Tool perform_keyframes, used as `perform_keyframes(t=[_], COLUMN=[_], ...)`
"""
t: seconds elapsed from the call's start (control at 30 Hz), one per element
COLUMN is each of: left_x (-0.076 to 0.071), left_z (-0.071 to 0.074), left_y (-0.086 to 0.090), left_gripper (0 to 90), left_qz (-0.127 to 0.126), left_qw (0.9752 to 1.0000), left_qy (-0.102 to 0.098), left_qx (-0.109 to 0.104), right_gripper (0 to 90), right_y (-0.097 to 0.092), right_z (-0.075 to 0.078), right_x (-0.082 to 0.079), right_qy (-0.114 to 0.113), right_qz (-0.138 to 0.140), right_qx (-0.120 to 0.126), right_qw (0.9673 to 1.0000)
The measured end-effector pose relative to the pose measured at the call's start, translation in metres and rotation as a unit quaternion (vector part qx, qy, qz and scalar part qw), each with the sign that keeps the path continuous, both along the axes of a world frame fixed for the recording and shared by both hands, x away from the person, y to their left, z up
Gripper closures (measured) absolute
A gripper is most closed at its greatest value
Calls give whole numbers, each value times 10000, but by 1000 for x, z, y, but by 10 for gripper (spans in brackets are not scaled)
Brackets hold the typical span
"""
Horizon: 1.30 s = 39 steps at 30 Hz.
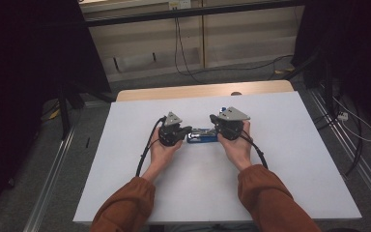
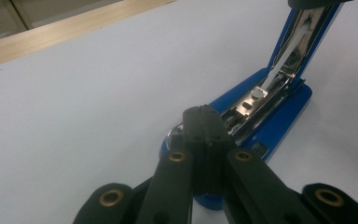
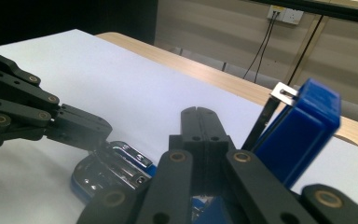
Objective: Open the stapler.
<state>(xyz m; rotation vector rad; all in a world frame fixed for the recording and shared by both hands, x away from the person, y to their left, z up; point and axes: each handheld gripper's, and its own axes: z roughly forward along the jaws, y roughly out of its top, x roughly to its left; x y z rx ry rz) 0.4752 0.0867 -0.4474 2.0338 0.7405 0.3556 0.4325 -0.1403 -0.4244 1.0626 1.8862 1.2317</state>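
Blue stapler (image 1: 202, 136) lid up | left gripper (image 2: 204, 122), right gripper (image 3: 199, 122) jaws closed, empty | white table (image 1: 290, 159)

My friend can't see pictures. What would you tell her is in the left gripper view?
A shut black left gripper presses its tips on the front of a blue stapler lying on a white table. The stapler's lid is swung up, showing its shiny metal track.
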Motion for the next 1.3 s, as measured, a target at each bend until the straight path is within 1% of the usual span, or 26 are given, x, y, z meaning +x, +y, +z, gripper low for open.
perform_keyframes(t=[0.13, 0.37, 0.73, 0.9, 1.03, 1.1, 1.13, 1.27, 1.3], left_x=[0, -1, -1, -1, -1, -1, -1, -1, -1], left_z=[0, -1, -1, -1, -1, -1, -1, -2, -1], left_y=[0, 0, 0, 0, 1, 1, 1, 1, 1], left_gripper=[900, 900, 900, 900, 900, 900, 900, 900, 900], left_qz=[4, 7, 18, 14, 15, 4, 8, 15, 16], left_qw=[10000, 10000, 10000, 10000, 10000, 10000, 10000, 10000, 10000], left_qy=[0, -3, -4, 1, 26, 11, -5, 17, 15], left_qx=[-22, -19, -38, -51, -67, -54, -45, -80, -68], right_gripper=[900, 900, 900, 900, 900, 900, 900, 900, 900], right_y=[-6, -17, -22, -27, -32, -36, -39, -42, -44], right_z=[0, 0, 1, 0, -1, -1, -1, 1, 1], right_x=[0, -1, -2, -3, -4, -5, -6, -9, -10], right_qy=[4, 41, 56, 78, 120, 120, 84, 87, 110], right_qz=[-102, -167, -167, -170, -227, -254, -228, -188, -213], right_qx=[-4, -9, 13, 30, 15, 67, 151, 67, 14], right_qw=[9999, 9999, 9998, 9998, 9997, 9996, 9996, 9998, 9997])
